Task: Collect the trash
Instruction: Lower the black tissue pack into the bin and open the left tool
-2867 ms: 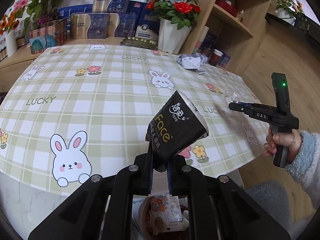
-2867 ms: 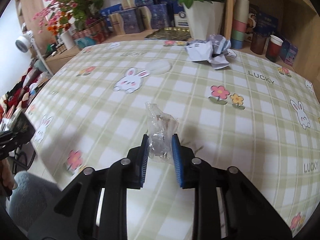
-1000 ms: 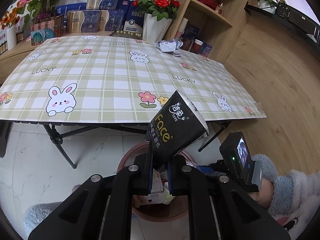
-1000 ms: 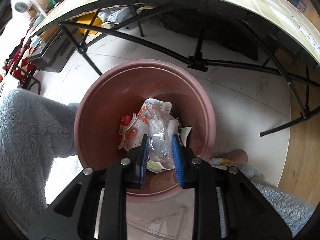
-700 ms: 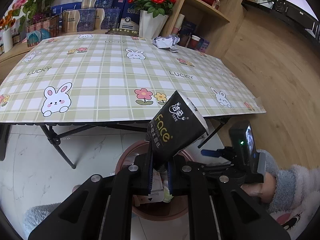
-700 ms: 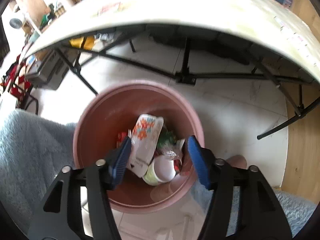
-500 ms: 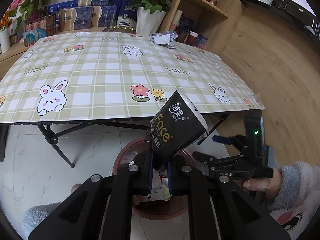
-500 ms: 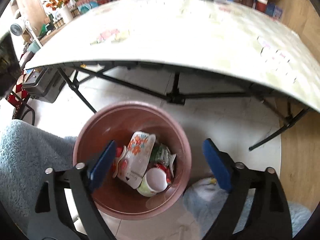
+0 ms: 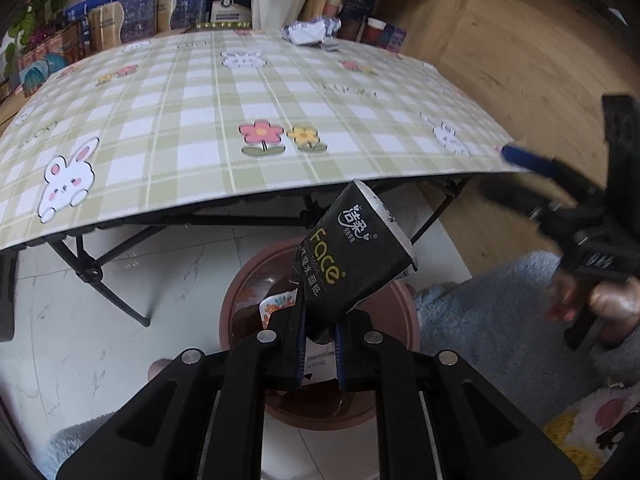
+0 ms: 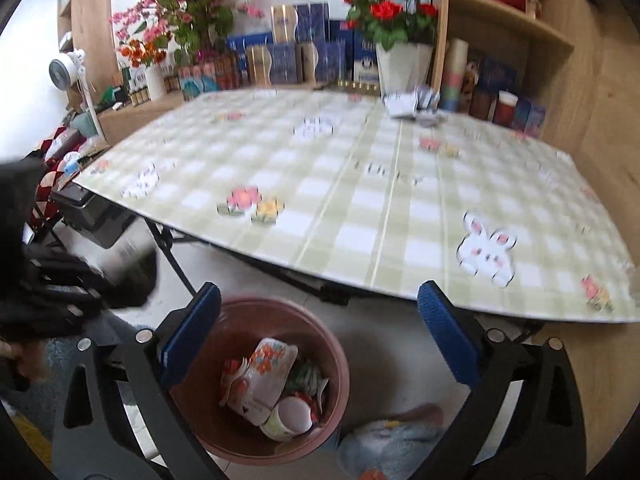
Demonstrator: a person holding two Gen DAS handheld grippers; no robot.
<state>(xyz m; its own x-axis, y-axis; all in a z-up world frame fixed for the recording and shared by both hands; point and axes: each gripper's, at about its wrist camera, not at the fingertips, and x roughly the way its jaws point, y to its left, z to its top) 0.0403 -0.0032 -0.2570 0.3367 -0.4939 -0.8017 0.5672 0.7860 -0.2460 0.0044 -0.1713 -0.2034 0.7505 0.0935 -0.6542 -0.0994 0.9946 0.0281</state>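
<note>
still-free right gripper (image 10: 318, 336) opening, empty, above pink bin (image 10: 256, 376)

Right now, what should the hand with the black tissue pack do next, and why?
Probably open the left tongs and let go. They are shut on the black tissue pack, which hangs right above the pink bin, so it should drop in beside the trash already there.

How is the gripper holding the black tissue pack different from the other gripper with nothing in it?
The left gripper is shut on the black plastic tissue pack; the right gripper holds nothing. The left gripper's blue pads sit close together, while the right gripper's jaws are opening wide. Both have black frames and blue pads, and both are above the round pink trash bin beside the checked table.
</note>
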